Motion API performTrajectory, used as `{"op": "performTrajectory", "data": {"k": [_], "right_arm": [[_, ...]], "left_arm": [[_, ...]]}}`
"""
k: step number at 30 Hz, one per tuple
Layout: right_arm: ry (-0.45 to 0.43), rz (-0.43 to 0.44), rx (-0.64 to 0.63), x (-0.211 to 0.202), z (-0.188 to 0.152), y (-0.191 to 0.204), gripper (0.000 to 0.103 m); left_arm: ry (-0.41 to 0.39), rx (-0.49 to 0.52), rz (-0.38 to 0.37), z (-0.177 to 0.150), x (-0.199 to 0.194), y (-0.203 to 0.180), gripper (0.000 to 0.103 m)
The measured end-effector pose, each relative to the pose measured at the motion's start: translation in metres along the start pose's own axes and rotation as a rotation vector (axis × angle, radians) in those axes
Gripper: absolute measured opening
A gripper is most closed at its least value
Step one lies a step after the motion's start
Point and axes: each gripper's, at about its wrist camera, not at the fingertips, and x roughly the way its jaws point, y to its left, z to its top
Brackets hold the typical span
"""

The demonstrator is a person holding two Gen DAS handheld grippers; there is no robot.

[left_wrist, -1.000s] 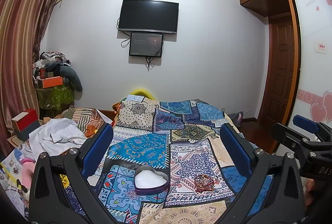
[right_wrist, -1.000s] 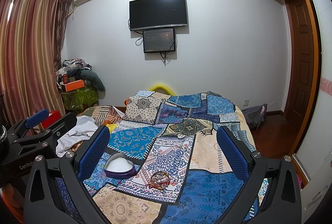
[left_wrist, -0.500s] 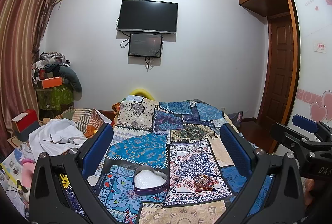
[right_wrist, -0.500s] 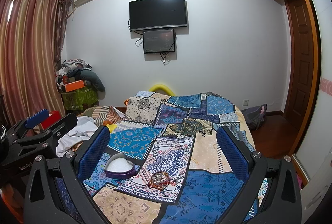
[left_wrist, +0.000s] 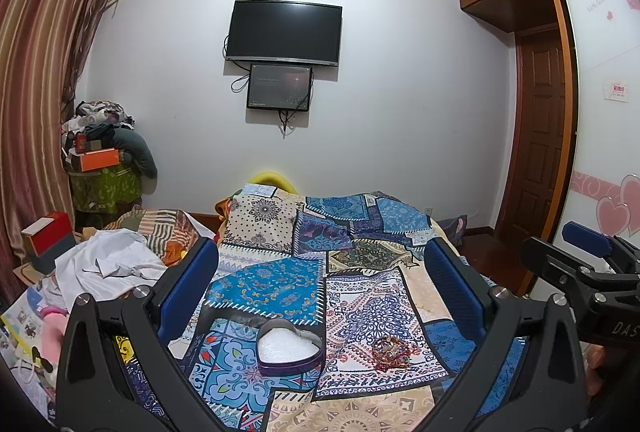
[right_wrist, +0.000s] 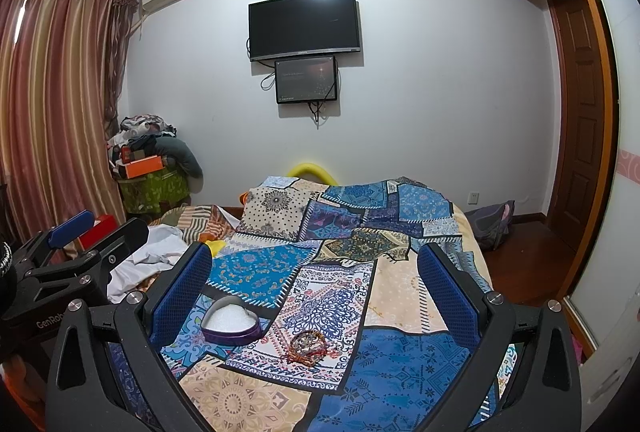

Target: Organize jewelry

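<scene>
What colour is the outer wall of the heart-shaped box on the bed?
Purple, with a white lining inside the heart-shaped box; it shows best in the left wrist view.

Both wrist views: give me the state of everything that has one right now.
Heart-shaped box: open, no lid on, white padding showing, no jewelry inside.
Bracelets: heaped on the patchwork bedspread, beside the box, not touching.
Left claw: open, empty.
Right claw: open, empty.
TV: screen dark.

Home bedroom: quilted bed, wall television, curtains.
</scene>
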Motion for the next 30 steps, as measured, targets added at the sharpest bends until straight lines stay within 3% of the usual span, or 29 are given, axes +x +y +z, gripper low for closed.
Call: {"op": "performTrajectory", "data": {"k": [15, 23, 30], "right_arm": [[0.043, -0.015, 0.020, 0.019, -0.010, -0.015, 0.102], [0.135, -0.088, 0.028, 0.051, -0.034, -0.040, 0.102], [0.251, -0.141, 0.040, 0.080, -0.058, -0.064, 0.102]], "left_arm": [[0.057, 0.005, -0.004, -0.007, 0.023, -0.006, 0.103], [0.206, -0.014, -0.005, -0.029, 0.072, -0.004, 0.103], [0.381, -0.013, -0.029, -0.071, 0.121, -0.006, 0.103]]}}
